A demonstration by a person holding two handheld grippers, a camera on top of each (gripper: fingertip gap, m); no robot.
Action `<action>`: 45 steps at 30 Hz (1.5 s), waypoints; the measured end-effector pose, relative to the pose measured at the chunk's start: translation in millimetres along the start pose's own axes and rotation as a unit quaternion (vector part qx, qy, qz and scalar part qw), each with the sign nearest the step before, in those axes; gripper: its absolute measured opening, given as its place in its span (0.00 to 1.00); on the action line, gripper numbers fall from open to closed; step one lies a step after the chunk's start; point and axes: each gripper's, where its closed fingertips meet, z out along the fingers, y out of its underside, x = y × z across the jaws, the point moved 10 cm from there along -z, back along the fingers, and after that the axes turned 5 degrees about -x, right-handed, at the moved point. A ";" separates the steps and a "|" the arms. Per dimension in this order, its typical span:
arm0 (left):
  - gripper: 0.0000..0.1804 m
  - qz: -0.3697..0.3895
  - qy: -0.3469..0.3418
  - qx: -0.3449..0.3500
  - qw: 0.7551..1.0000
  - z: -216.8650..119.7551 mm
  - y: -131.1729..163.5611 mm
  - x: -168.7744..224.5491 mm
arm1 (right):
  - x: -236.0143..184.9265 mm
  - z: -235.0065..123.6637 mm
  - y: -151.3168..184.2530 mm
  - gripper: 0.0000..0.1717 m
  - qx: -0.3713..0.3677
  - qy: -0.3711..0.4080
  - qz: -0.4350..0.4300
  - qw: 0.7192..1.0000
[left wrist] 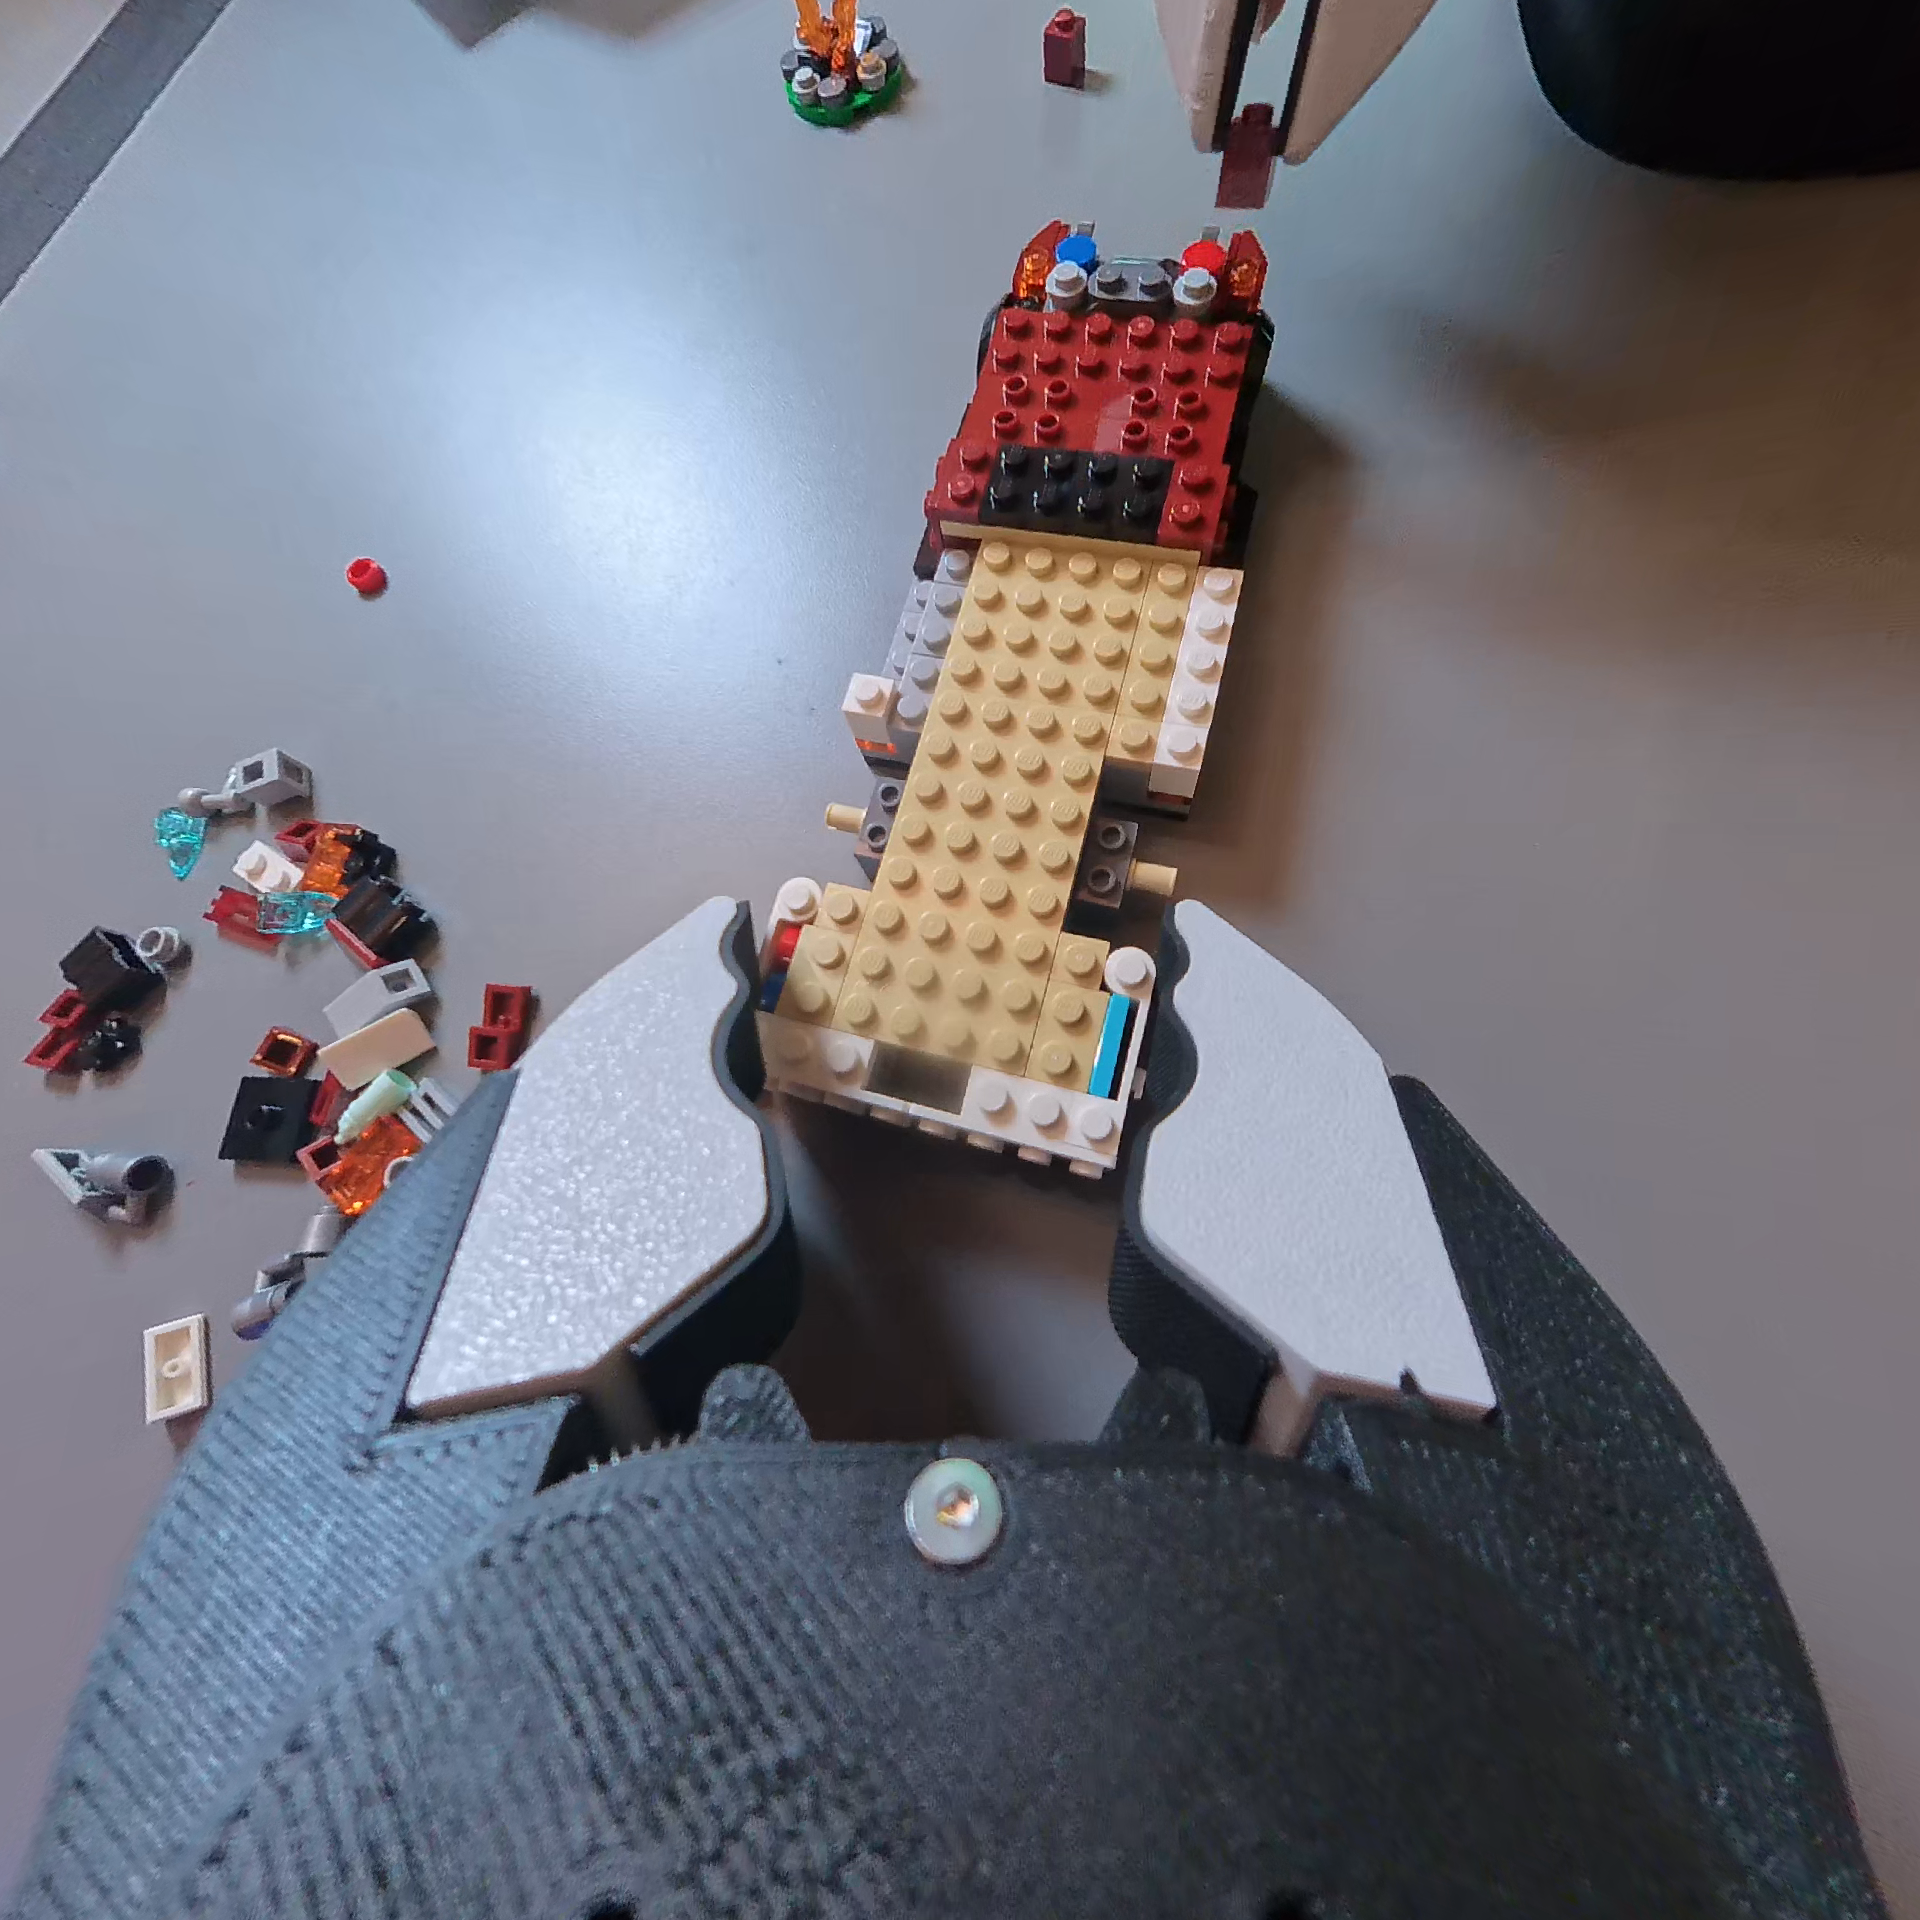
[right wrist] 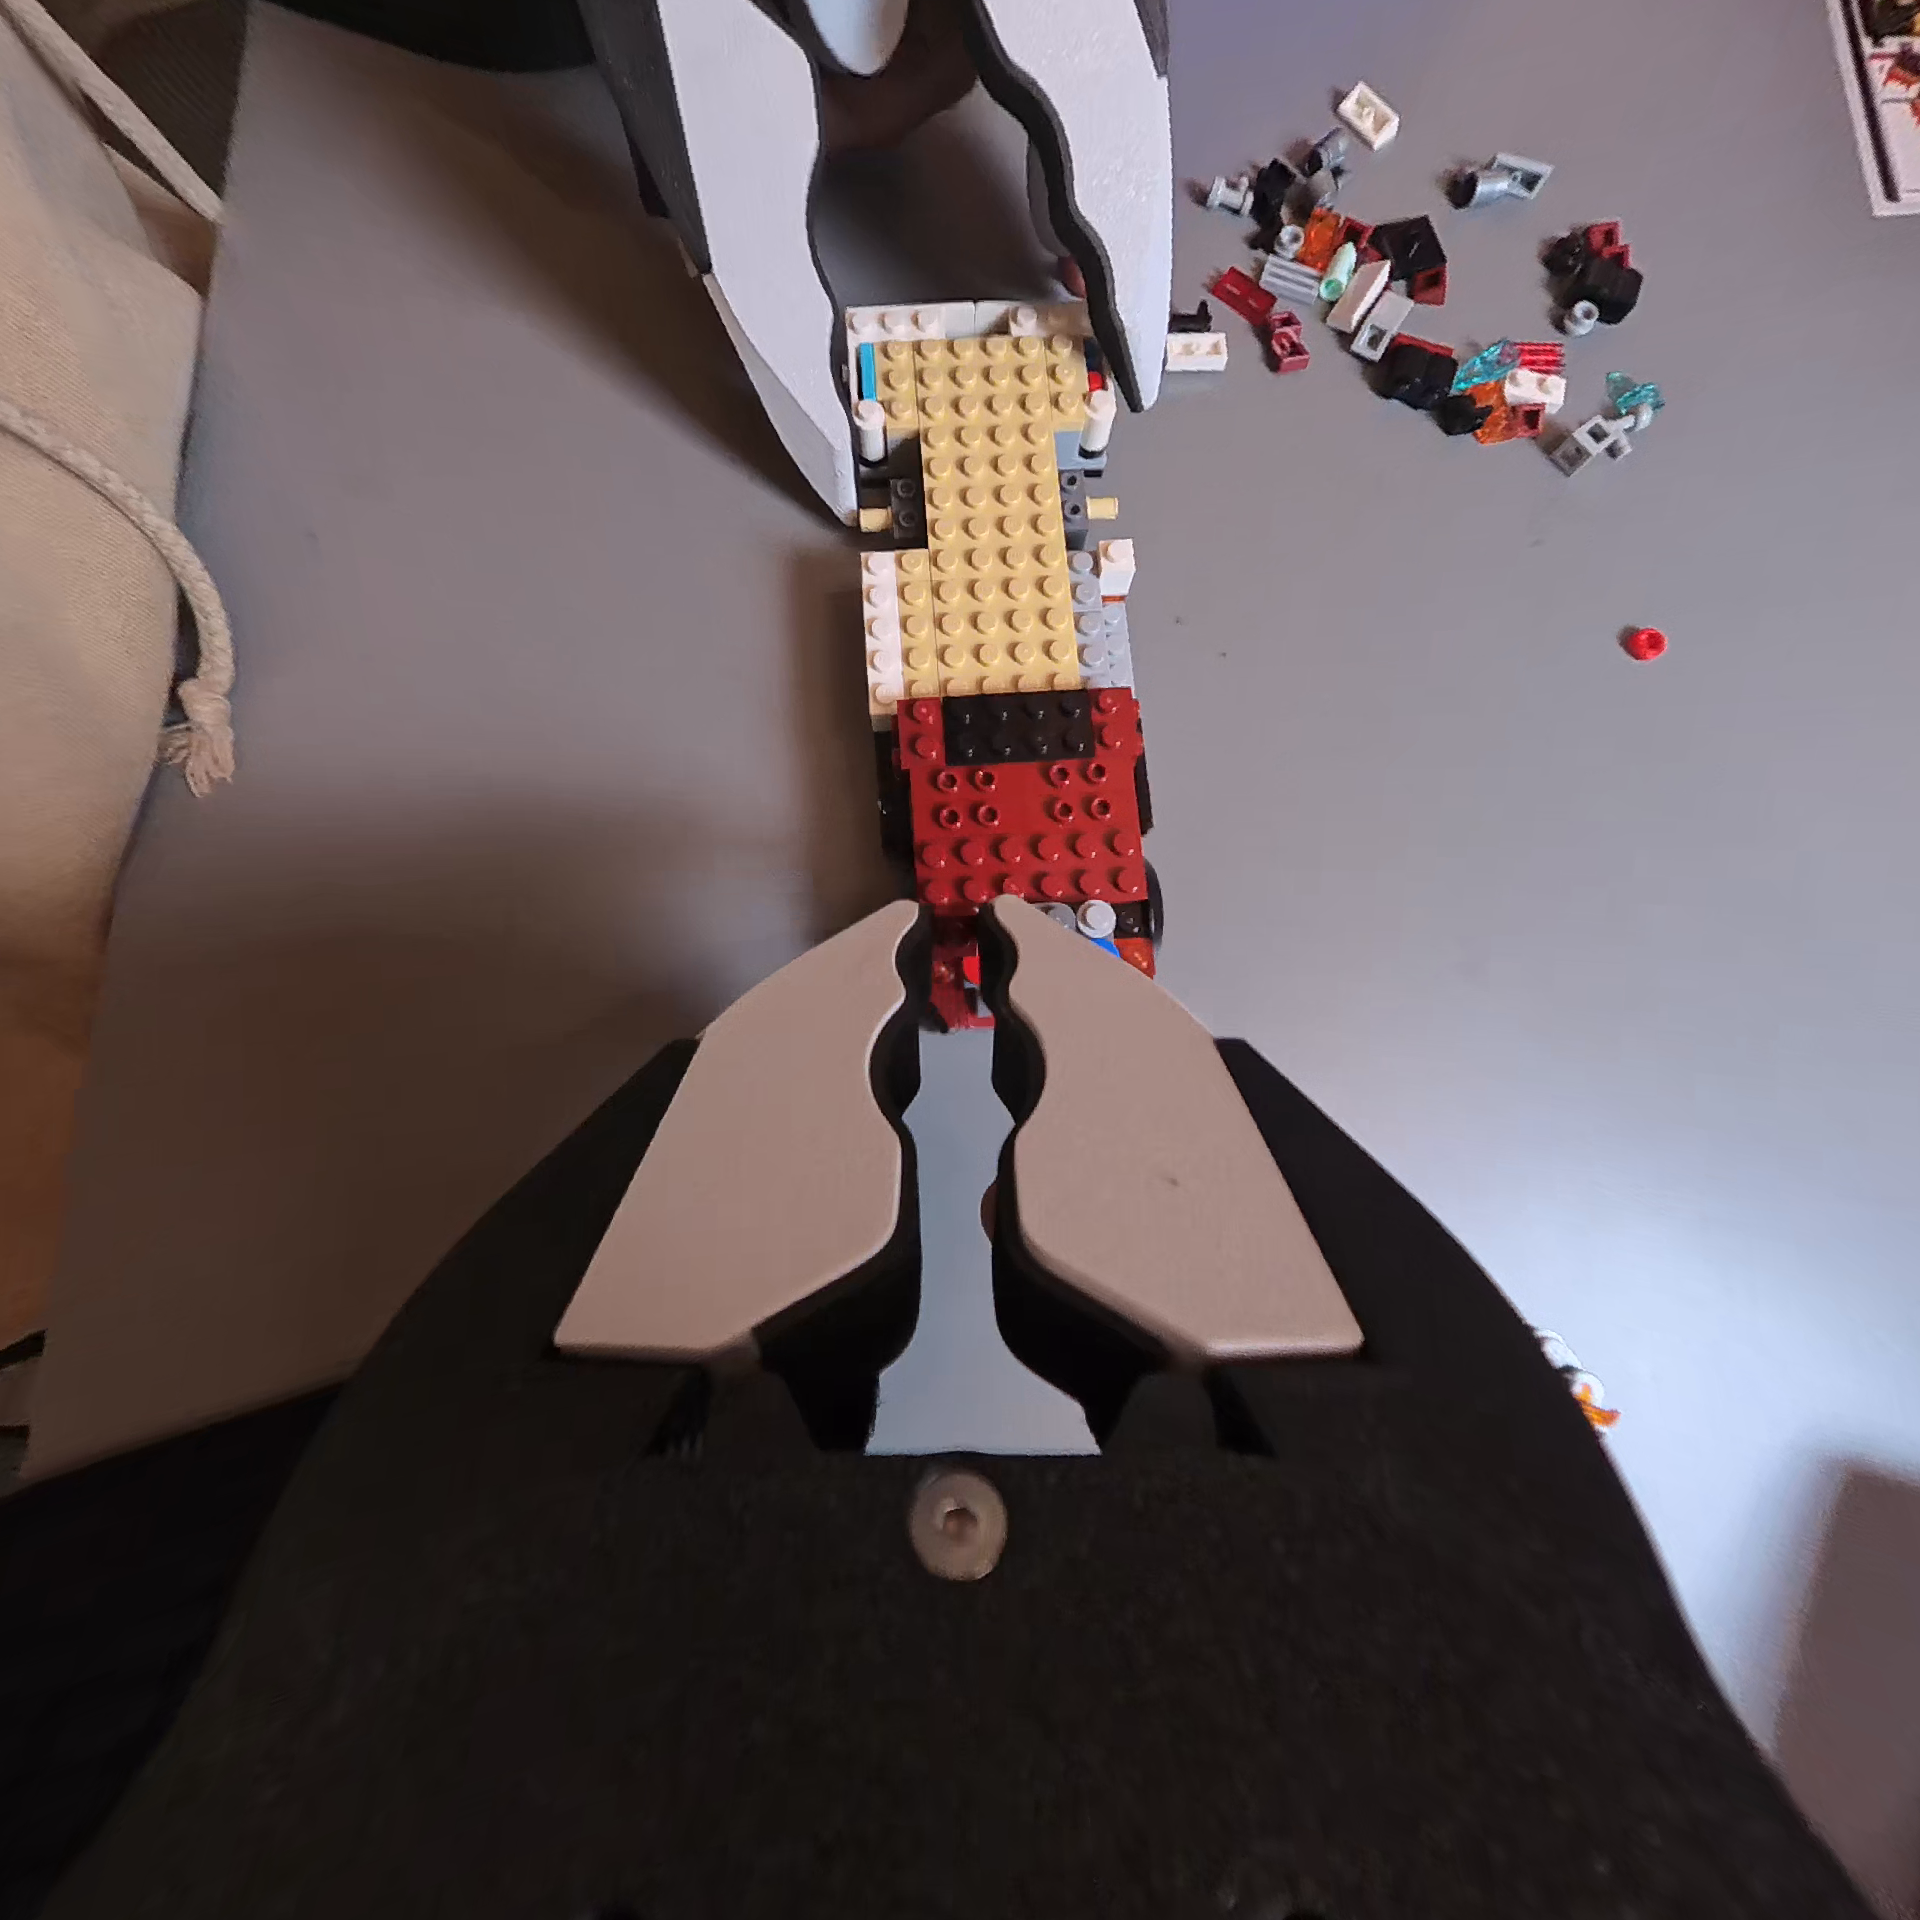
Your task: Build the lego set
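Left gripper (left wrist: 951, 997) was clamped across the near, white-edged end of the brick model (left wrist: 1039, 748), both pads against its sides. Right gripper (right wrist: 956, 935) was clenched on a dark red brick (left wrist: 1247, 156), hovering just over the model's far red end. Contact with the model there was probably none; view poor. Loose bricks (left wrist: 291, 987) lay left on the grey table (left wrist: 571, 416).

Orange-and-grey stud cluster on a green round base (left wrist: 842, 73): top cut by the frame edge; white printed paper sheet (right wrist: 1886, 104): cut at the right edge; beige fabric with cord (right wrist: 94, 436): cut at the left edge; black rounded object (left wrist: 1745, 83): mostly out of frame; dark red small brick (right wrist: 961, 987) in the right tool (right wrist: 958, 920): shape largely hidden by its fingers.
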 end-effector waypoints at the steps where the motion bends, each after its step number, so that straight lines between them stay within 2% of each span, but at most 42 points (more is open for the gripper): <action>1: 0.41 0.000 0.000 0.000 1.000 0.1 0.0 -0.1 | -0.9 0.8 -0.6 0.05 0.002 -0.001 -0.002 1.000; 10: 0.41 0.001 0.001 0.000 1.000 0.0 0.0 0.0 | -3.5 13.6 0.7 0.05 -0.036 0.002 -0.015 0.999; 24: 0.41 0.001 0.001 0.000 1.000 -0.3 0.3 0.0 | -7.6 15.1 -4.6 0.05 -0.067 0.029 -0.030 0.997; 33: 0.41 0.001 0.000 -0.001 1.000 -0.8 0.6 0.0 | -14.0 18.0 -10.6 0.06 -0.102 0.079 -0.051 0.990; 45: 0.40 0.001 0.000 0.000 1.000 -1.1 0.6 0.2 | -17.2 17.7 -9.7 0.06 -0.103 0.109 -0.066 0.986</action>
